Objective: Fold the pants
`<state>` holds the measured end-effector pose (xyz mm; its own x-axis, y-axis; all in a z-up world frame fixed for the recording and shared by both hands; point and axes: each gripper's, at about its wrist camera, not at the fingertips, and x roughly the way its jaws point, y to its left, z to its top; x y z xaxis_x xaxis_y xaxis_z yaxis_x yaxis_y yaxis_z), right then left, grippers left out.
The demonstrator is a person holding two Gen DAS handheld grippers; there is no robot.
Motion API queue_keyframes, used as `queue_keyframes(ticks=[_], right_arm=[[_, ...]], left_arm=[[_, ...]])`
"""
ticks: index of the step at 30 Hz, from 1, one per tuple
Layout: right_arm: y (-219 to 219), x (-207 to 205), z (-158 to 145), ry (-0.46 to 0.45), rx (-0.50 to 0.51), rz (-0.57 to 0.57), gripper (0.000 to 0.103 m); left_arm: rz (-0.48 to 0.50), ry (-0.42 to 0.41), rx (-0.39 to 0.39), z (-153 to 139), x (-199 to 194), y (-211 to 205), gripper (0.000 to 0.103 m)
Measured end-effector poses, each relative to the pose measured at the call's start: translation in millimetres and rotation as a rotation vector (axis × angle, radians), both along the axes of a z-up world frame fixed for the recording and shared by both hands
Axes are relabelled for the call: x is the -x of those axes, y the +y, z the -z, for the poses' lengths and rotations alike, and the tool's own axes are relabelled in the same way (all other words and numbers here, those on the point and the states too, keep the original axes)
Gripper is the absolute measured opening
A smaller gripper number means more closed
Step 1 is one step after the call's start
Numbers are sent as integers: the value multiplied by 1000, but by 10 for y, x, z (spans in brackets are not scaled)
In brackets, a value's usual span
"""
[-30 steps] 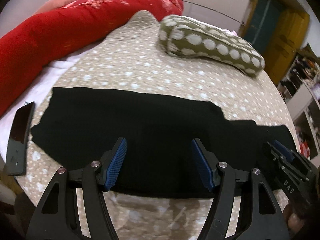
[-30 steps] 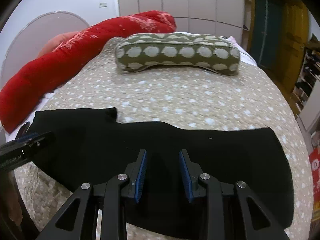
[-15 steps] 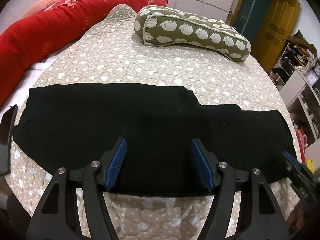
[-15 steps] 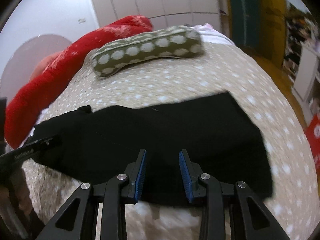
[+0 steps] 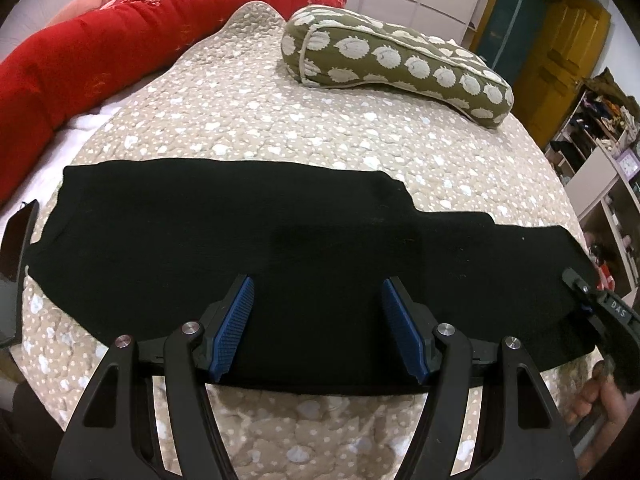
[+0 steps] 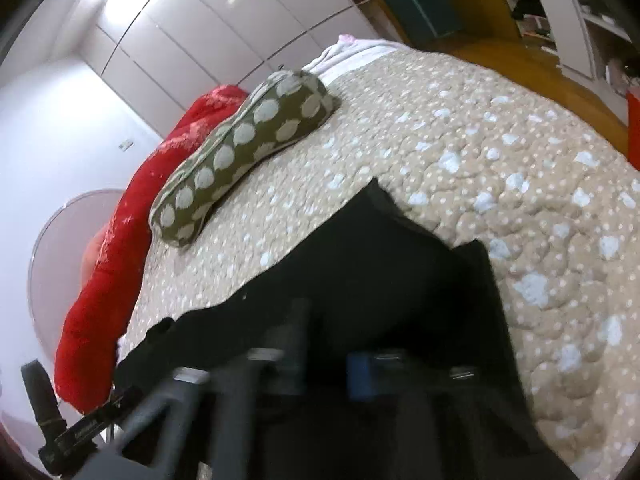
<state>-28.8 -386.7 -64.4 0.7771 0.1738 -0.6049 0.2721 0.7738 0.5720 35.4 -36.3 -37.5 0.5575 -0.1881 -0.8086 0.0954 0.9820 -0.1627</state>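
Pants: one pair of black pants (image 5: 304, 264) lies flat across the near part of the bed, stretched side to side, already narrowed to a long band; one end reaches the right edge

Right gripper: the right gripper (image 6: 352, 372) is blurred in its own view; a second ago its blue pads stood apart over the middle of the cloth, now it has swung to the right end of the pants, rolled over, and its jaws have closed; whether cloth is pinched between them the blur hides

Left gripper: the left gripper (image 5: 318, 320) hovers over the near edge of the pants, blue pads wide apart, holding nothing, as it did a second ago

Meaning: judging by this, the right end is being taken up to fold it over toward the left

Bed: one beige quilt with white spots (image 5: 360, 148)

Pillows: one olive pillow with pale spots (image 5: 396, 68), one long red cushion (image 5: 120, 40)

Phone: one dark phone (image 5: 16, 248) at the bed's left edge

Grippers: two
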Motion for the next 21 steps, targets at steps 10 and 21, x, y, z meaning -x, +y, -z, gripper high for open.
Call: queue_keyframes(ticks=[10, 21], right_arm=[[155, 477, -70, 87, 191, -48, 7], [44, 735, -562, 13, 285, 57, 15]], left_arm=[[-16, 14, 23, 26, 15, 76, 67], [-3, -14, 8, -34, 106, 86, 67]])
